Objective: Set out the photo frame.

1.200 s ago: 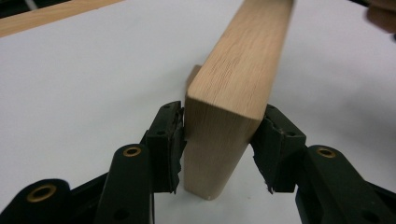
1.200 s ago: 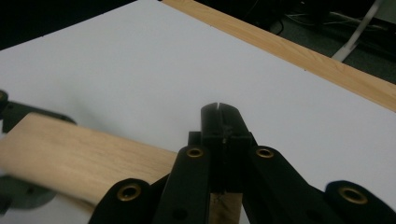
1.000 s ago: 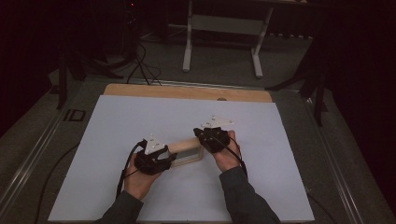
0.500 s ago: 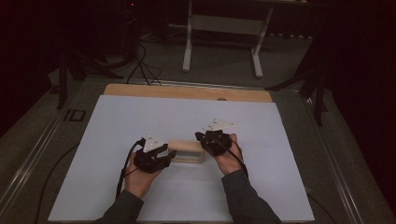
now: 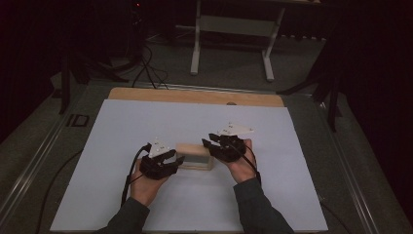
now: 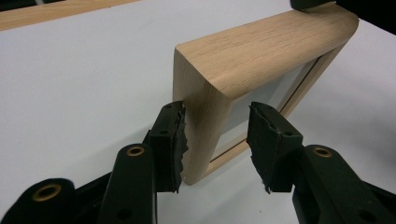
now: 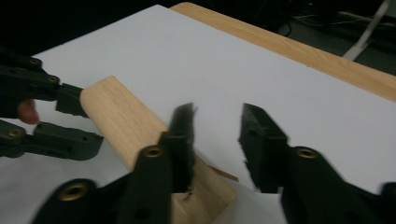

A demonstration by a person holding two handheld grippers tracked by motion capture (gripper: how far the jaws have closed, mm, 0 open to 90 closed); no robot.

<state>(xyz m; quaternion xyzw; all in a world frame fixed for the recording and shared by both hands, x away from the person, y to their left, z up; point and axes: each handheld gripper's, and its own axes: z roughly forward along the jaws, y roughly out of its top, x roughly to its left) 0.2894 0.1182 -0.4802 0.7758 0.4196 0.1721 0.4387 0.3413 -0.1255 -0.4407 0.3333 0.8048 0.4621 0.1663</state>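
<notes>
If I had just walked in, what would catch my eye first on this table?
Probably the wooden frame standing on edge in the middle of the white sheet, with a black gripper at each end. The left gripper straddles one corner, one pad against the wood. The right gripper, jaws just opened, hovers over the other end.

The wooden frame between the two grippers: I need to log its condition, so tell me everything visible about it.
The wooden frame is a deep, box-like rectangle of light, oak-like wood with rounded corners and a pale inset panel behind an inner lip. It stands upright on one edge on the white table sheet, near the front centre. The left gripper straddles one end, one finger against the wood and the other standing off. The right gripper, whose fingers have just been opening, is at the other end, not clamped. No damage shows.
</notes>
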